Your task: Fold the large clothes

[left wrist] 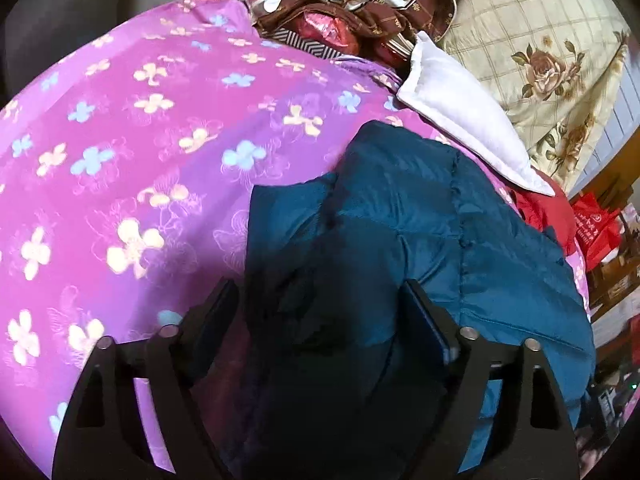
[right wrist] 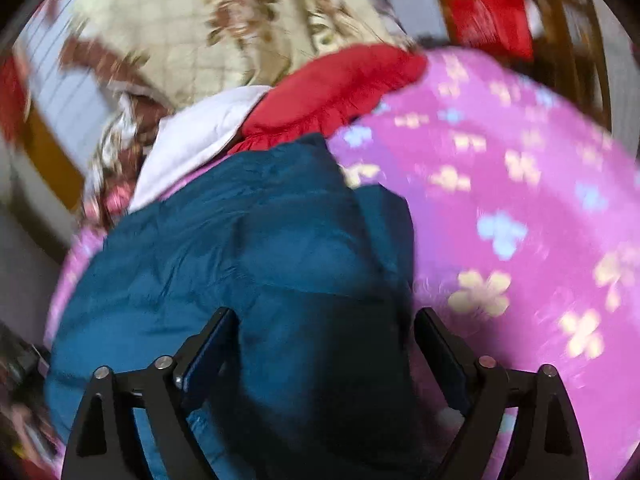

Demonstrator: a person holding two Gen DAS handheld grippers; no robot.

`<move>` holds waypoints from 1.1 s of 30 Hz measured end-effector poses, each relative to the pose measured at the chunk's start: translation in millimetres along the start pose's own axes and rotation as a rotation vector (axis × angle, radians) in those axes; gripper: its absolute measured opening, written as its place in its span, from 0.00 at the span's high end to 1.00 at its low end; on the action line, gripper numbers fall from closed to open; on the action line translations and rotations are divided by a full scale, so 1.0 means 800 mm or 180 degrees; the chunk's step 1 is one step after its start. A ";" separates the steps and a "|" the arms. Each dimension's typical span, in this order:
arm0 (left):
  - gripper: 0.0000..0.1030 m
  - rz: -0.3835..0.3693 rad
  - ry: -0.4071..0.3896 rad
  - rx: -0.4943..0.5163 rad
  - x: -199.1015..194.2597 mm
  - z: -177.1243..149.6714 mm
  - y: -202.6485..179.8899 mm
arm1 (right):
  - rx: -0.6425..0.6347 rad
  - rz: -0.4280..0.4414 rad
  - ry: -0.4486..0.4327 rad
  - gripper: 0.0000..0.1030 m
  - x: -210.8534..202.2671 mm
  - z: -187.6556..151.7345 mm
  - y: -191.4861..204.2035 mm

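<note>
A teal quilted down jacket lies bunched on a pink flowered bedspread. My left gripper is open, its two black fingers straddling the jacket's near, shadowed part. The right wrist view is blurred. There the same jacket lies on the bedspread, and my right gripper is open with its fingers on either side of the jacket's right portion. Neither gripper's jaws are closed on the cloth.
A white padded garment and a red garment lie beyond the jacket. A cream rose-print quilt and a pile of wrapped bundles sit at the far side. Red bags stand off the bed's right edge.
</note>
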State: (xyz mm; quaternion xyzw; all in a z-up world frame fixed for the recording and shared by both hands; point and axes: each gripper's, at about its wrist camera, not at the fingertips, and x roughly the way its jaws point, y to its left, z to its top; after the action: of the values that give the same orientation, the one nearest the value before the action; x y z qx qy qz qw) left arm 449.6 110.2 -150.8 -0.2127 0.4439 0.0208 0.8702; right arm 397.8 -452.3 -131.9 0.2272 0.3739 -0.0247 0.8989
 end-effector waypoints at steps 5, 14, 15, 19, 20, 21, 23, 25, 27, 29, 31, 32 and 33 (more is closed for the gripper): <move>0.11 -0.0058 0.0145 -0.0112 -0.004 0.002 0.007 | 0.0154 0.0064 0.0069 0.04 0.011 -0.003 -0.013; 0.11 0.0305 -0.0239 0.0249 -0.128 -0.044 0.011 | -0.0236 -0.0261 -0.0169 0.06 -0.103 -0.032 0.020; 0.11 0.0322 -0.0234 0.0271 -0.135 -0.053 0.014 | -0.0264 -0.0242 -0.0172 0.06 -0.117 -0.045 0.021; 0.11 0.0411 -0.0087 0.0224 -0.136 -0.083 0.032 | -0.0234 -0.0221 -0.0027 0.18 -0.133 -0.084 0.012; 0.11 0.0421 -0.0049 0.0178 -0.133 -0.090 0.038 | -0.0217 -0.0241 0.0026 0.21 -0.132 -0.093 0.007; 0.11 0.0404 -0.0011 0.0141 -0.131 -0.094 0.041 | -0.0186 -0.0255 0.0089 0.26 -0.130 -0.101 0.001; 0.11 0.0234 0.0067 0.0047 -0.133 -0.102 0.046 | -0.0093 -0.0240 0.0182 0.27 -0.132 -0.115 -0.011; 0.11 0.0005 0.0051 0.0012 -0.142 -0.104 0.045 | -0.0028 -0.0174 0.0173 0.27 -0.140 -0.119 -0.020; 0.11 -0.0140 0.0001 0.0030 -0.148 -0.097 0.041 | -0.0011 -0.0131 0.0127 0.27 -0.149 -0.112 -0.024; 0.11 -0.0297 0.0023 0.0026 -0.144 -0.082 0.035 | 0.0006 -0.0130 0.0093 0.23 -0.148 -0.093 -0.028; 0.11 -0.0582 0.0245 -0.0095 -0.120 -0.060 0.032 | 0.0070 -0.0037 0.0176 0.11 -0.131 -0.069 -0.033; 0.11 -0.0754 0.0400 -0.0168 -0.106 -0.051 0.032 | 0.0091 0.0045 0.0246 0.11 -0.121 -0.059 -0.035; 0.11 -0.0929 0.0586 -0.0261 -0.086 -0.040 0.032 | 0.0111 0.0118 0.0371 0.11 -0.103 -0.046 -0.038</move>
State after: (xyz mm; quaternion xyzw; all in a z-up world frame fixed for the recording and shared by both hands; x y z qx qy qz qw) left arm 377.5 131.3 -122.5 -0.3111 0.4848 -0.1072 0.8103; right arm 308.3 -473.9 -110.0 0.2508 0.4209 -0.0013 0.8718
